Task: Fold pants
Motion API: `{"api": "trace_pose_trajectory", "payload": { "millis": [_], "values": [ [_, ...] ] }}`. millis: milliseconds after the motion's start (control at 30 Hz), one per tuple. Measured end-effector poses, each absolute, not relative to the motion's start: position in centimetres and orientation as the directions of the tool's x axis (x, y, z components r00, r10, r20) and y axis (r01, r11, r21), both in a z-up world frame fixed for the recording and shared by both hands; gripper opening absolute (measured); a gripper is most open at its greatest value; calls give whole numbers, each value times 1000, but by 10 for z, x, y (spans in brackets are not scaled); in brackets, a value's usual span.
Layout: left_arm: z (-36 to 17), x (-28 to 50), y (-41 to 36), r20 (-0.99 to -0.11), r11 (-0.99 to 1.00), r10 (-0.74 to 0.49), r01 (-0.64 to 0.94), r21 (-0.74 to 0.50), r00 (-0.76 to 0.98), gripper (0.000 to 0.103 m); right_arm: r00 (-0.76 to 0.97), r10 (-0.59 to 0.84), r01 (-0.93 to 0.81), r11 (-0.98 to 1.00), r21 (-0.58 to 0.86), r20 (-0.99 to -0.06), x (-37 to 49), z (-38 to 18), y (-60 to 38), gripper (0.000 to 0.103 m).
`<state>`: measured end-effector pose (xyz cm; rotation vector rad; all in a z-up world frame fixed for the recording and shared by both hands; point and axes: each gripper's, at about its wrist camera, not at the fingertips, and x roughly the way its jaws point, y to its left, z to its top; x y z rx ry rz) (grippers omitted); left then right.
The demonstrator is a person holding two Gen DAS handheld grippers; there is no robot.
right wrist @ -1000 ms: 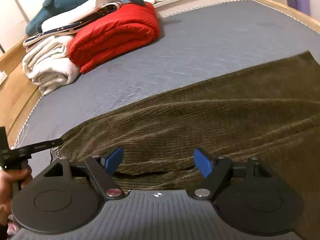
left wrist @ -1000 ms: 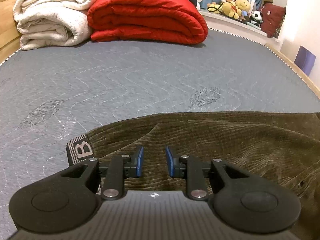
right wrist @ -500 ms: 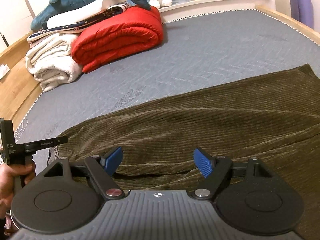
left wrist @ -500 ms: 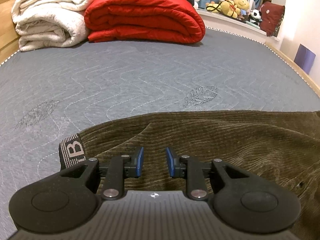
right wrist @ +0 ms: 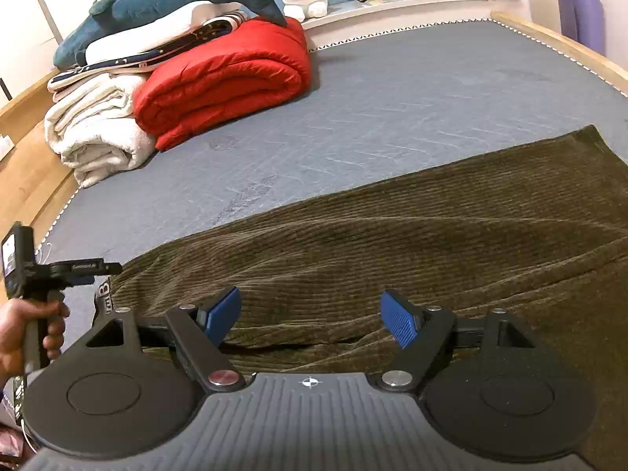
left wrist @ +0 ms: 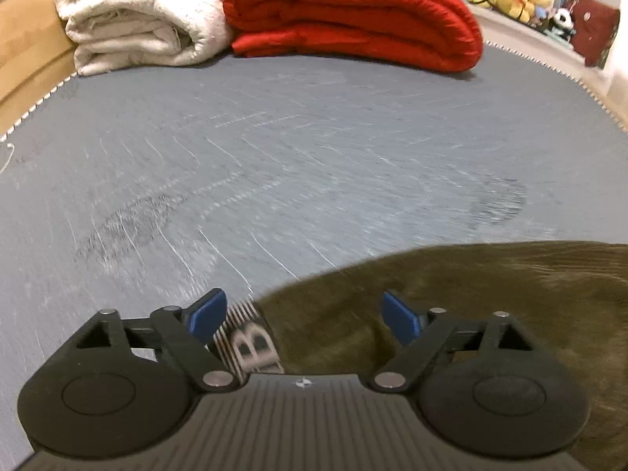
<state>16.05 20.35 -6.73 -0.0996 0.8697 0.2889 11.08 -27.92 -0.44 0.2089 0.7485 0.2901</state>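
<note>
Left tool [left wrist: 302, 314], jaws just sprung wide, straddles the pants [right wrist: 392, 243] waistband [left wrist: 251, 337] at its 7 o'clock to regrip; right tool [right wrist: 312, 318] gapes wide above the corduroy, holding nothing

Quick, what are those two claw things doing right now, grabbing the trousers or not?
Left gripper: jaws have just been opening, now wide over the pants' waistband, gripping nothing.
Right gripper: open above the pants, holding nothing.

Grey bed [right wrist: 392, 90]; olive pants [right wrist: 392, 235] lie flat in front, red quilt [right wrist: 227, 78], white blanket [right wrist: 98, 133] behind
</note>
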Motion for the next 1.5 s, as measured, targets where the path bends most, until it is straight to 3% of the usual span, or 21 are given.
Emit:
{"api": "trace_pose_trajectory", "payload": {
  "millis": [133, 267, 400, 467, 500, 633, 933, 1167, 1200, 1300, 1333, 1400, 1500],
  "values": [
    [-75, 182, 212, -769, 972, 159, -235, 12, 619, 101, 699, 336, -182, 937, 298, -631, 111, -1, -281, 80],
    [-86, 204, 204, -786, 990, 71, -137, -17, 614, 102, 705, 328, -179, 940, 290, -629, 113, 0, -282, 80],
    [-102, 217, 189, -817, 997, 60, -71, 23, 573, 98, 708, 318, -168, 943, 288, -630, 114, 1, -286, 80],
    [-104, 215, 183, -818, 999, 52, -38, 37, 573, 63, 711, 310, -157, 945, 286, -631, 114, 2, -288, 80],
    [-103, 212, 180, -819, 999, 37, -21, 31, 573, 20, 713, 305, -151, 946, 286, -631, 114, 3, -291, 80],
    [-75, 181, 164, -782, 995, 41, 43, 86, 622, 11, 728, 281, -119, 950, 287, -625, 115, 7, -302, 80],
    [-5, 16, 127, -639, 989, -91, 142, 29, 764, 10, 763, 205, 12, 944, 331, -613, 116, 3, -336, 80],
    [-31, -51, 117, -723, 984, -168, 157, -83, 670, 13, 730, 167, 111, 928, 356, -663, 125, -20, -349, 80],
    [-28, -54, 124, -707, 983, -181, 132, -124, 684, 15, 727, 161, 119, 928, 353, -668, 125, -23, -349, 80],
    [-19, -57, 154, -658, 946, -273, 73, -315, 702, 47, 717, 153, 132, 928, 348, -680, 127, -28, -350, 80],
    [-19, -56, 160, -655, 931, -298, 61, -359, 695, 52, 716, 151, 135, 928, 347, -682, 127, -29, -349, 80],
    [-27, -51, 166, -673, 907, -342, 45, -418, 656, 52, 714, 150, 133, 930, 343, -684, 128, -30, -351, 80],
    [-42, -41, 154, -740, 926, -326, 42, -374, 588, 52, 719, 139, 136, 933, 334, -681, 128, -29, -353, 80]
  ]
}}
